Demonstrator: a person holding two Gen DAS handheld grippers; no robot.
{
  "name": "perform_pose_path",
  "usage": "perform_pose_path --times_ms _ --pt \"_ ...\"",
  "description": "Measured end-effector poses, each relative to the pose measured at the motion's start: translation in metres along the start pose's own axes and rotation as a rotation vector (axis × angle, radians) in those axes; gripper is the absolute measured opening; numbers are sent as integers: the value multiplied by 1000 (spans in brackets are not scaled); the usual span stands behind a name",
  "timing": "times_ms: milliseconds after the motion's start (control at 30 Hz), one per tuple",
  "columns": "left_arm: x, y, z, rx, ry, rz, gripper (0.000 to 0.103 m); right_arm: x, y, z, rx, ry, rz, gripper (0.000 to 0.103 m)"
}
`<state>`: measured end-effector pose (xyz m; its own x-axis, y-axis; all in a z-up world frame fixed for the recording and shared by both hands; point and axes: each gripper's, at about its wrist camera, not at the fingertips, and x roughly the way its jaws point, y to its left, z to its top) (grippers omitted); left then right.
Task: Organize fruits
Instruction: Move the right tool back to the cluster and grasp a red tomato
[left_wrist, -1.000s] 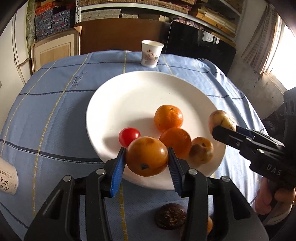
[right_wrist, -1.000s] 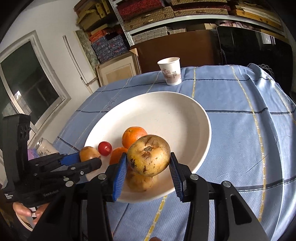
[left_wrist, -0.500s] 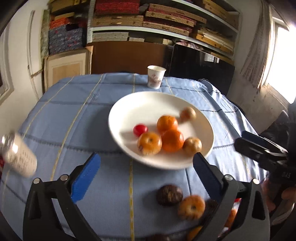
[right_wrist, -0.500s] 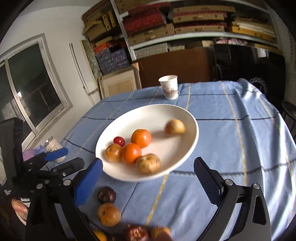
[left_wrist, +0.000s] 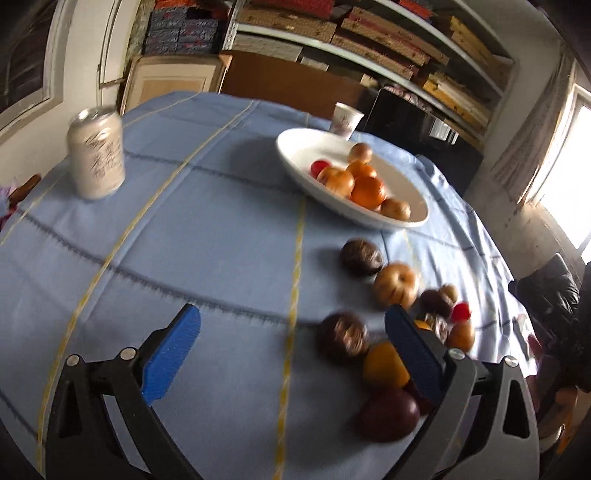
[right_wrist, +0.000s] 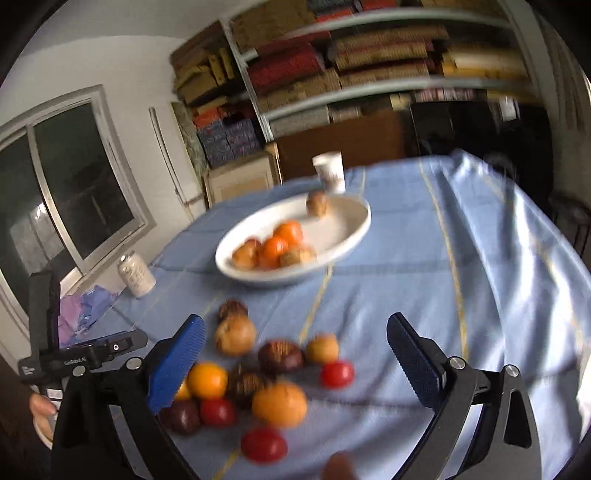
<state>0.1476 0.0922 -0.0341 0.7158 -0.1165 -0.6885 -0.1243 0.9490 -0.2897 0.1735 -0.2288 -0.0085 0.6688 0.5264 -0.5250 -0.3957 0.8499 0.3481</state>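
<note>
The loose round fruits (right_wrist: 258, 373), orange, red and dark purple, lie clustered on the blue-clothed bench (left_wrist: 207, 236), near the shallow white plate (left_wrist: 413, 221) already holding several. Both the left tongs (left_wrist: 291, 343) and right tongs (right_wrist: 295, 354) hang spread and empty. Best to pick an outlying fruit and straddle it squarely. Blur smears the pile; fruits at the frame edge are cut off.

Soft daylight from a glaring window (left_wrist: 569, 177), strong motion blur on fruits (right_wrist: 280, 402), fisheye bending, dark corners.
</note>
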Motion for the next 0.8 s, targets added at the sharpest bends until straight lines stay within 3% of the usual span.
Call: perform_pose_path --times_ms 100,167,267,400,567,633,733,800 --pt "-8 5 -6 -25 -20 -35 98 1 -5 -16 33 61 31 98" --pt "-6 6 -9 -26 14 -72 98 1 -2 -29 28 103 64 94" --pt "-1 1 -12 -4 53 -84 98 -9 -3 -35 56 88 128 94" --pt "2 -2 -13 15 72 -94 98 -16 1 -41 60 109 56 86" --pt "4 -1 -14 12 79 -97 98 -10 37 -53 -114 185 -84 72" --pt "3 -4 -14 28 76 -97 98 -2 49 -58 -174 220 -134 60" --pt "0 -8 -14 52 66 -89 98 4 57 -62 -224 255 -173 49" --pt "-1 -10 -14 65 61 -84 98 7 58 -64 -235 270 -180 48"
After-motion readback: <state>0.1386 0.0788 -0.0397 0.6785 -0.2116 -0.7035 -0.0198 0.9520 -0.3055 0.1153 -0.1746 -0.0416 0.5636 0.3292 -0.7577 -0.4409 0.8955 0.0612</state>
